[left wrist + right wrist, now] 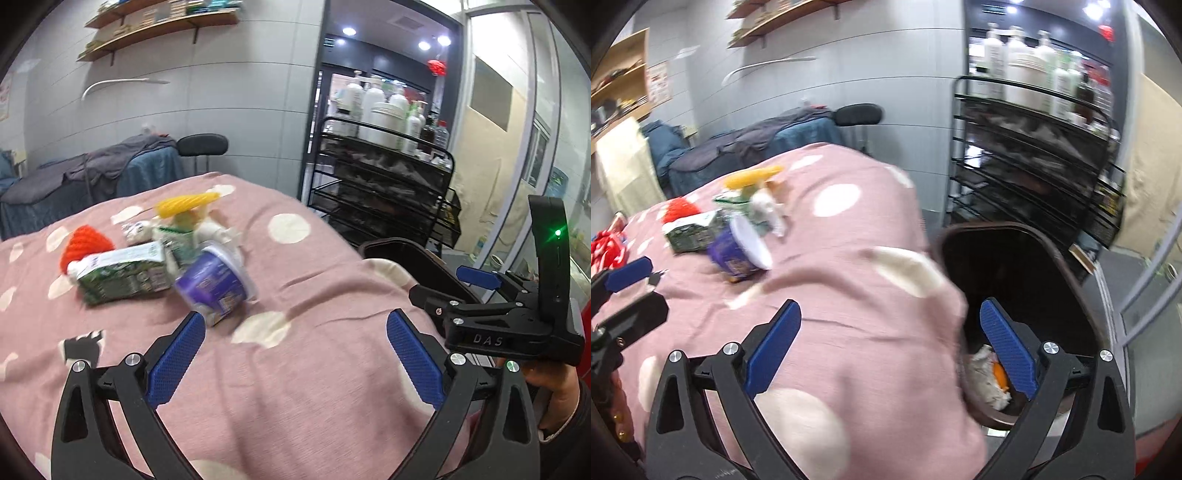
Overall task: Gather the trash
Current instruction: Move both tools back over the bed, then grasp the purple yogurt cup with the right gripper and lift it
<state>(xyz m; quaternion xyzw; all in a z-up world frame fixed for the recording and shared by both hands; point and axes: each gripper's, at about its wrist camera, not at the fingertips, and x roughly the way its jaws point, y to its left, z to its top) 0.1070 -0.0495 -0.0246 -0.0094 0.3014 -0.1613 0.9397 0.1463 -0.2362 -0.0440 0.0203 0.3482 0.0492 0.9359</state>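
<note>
A heap of trash lies on the pink dotted cloth (295,369): a purple cup (218,282) on its side, a green carton (122,275), a red knitted piece (86,245), a yellow piece (188,203) and white crumpled bits. My left gripper (295,350) is open over bare cloth, its left pad close to the purple cup. My right gripper (890,343) is open and holds nothing; one finger is over the cloth (849,295), the other over the dark brown bin (1015,266). White and orange trash (990,373) lies in that bin. The purple cup (738,251) and green carton (690,230) show far left.
A black wire cart (388,184) with white bottles stands behind the bin (406,254). A second bed with blue and grey covers (92,173) and a black stool are at the back. Red packaging (607,245) lies at the cloth's left edge. A hand (554,391) holds the right gripper.
</note>
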